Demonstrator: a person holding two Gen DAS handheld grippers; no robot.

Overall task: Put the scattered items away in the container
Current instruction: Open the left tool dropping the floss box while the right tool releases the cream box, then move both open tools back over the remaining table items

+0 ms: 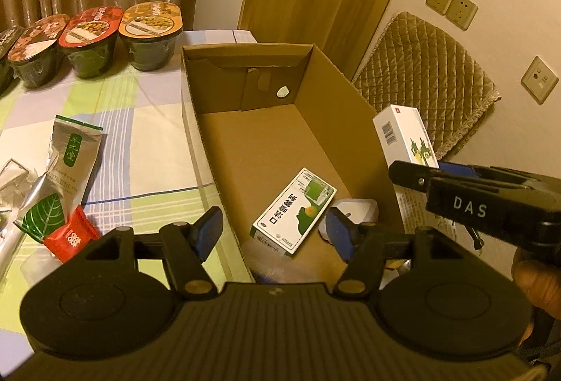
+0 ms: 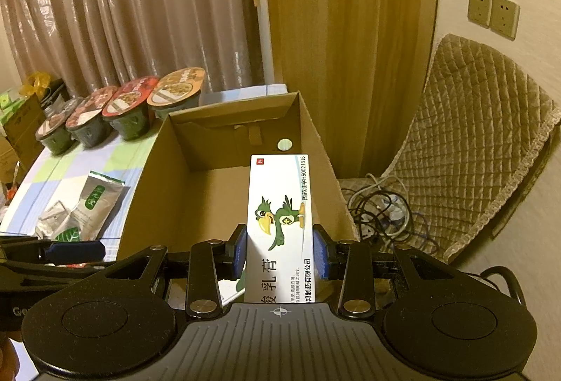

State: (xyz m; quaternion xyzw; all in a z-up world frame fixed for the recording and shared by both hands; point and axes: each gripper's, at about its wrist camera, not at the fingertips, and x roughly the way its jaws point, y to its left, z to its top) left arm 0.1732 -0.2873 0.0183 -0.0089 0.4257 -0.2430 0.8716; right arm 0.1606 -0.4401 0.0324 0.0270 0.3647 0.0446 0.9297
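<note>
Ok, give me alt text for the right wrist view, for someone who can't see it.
The right hand-held gripper holds a white medicine box with a green parrot upright over an open cardboard box on a checked tablecloth. Behind the box stands a row of sealed food bowls; a padded chair and tangled cables lie right.

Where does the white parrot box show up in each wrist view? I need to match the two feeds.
Left wrist view: the white parrot box sits at right, beyond the cardboard box's right wall, pinched by the right gripper.
Right wrist view: the same box stands dead centre, clamped between the blue pads, over the cardboard box.
Shared landmark: the round hole in the carton's far wall.
</note>
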